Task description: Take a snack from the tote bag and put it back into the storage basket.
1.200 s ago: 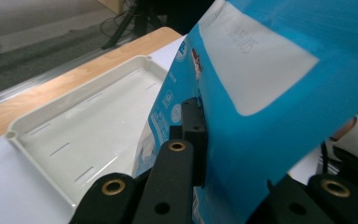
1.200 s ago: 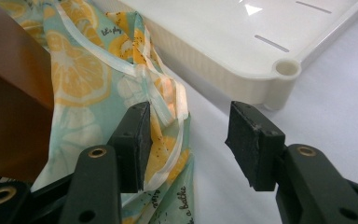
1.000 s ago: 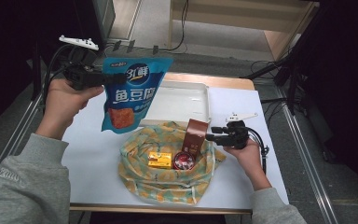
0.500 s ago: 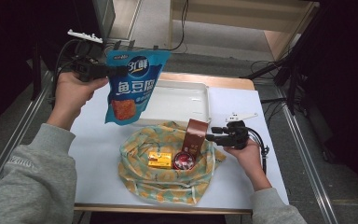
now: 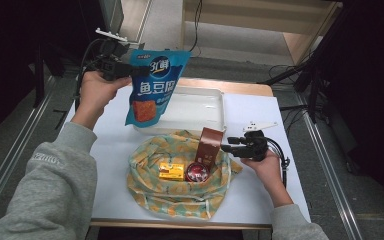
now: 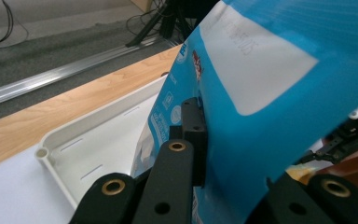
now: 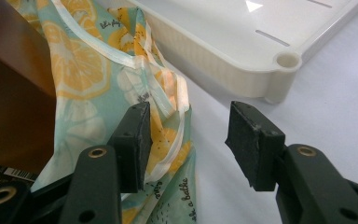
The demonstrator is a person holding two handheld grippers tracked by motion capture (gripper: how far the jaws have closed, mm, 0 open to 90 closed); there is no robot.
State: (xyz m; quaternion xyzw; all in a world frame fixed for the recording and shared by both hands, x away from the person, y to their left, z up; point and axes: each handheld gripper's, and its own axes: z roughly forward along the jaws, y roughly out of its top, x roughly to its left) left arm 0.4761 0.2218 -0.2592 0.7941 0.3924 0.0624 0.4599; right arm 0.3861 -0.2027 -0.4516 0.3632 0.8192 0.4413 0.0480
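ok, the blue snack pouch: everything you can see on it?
The blue snack pouch is a glossy, flexible-looking film bag with white Chinese lettering, an orange picture panel low on the front and a white panel on the back. It hangs upright in the air, clamped at its upper left edge by the left gripper, whose pads are shut on it. Its lower end hangs in front of the white tray; contact with the tray cannot be told.

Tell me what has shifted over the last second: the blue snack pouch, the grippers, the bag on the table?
The left gripper, shut on the blue snack pouch, carried it rightward and away from the person, so it now hangs over the white plastic tray. The right gripper stayed open beside the lemon-print cloth bag; the brown box, yellow packet and red tin stayed put.
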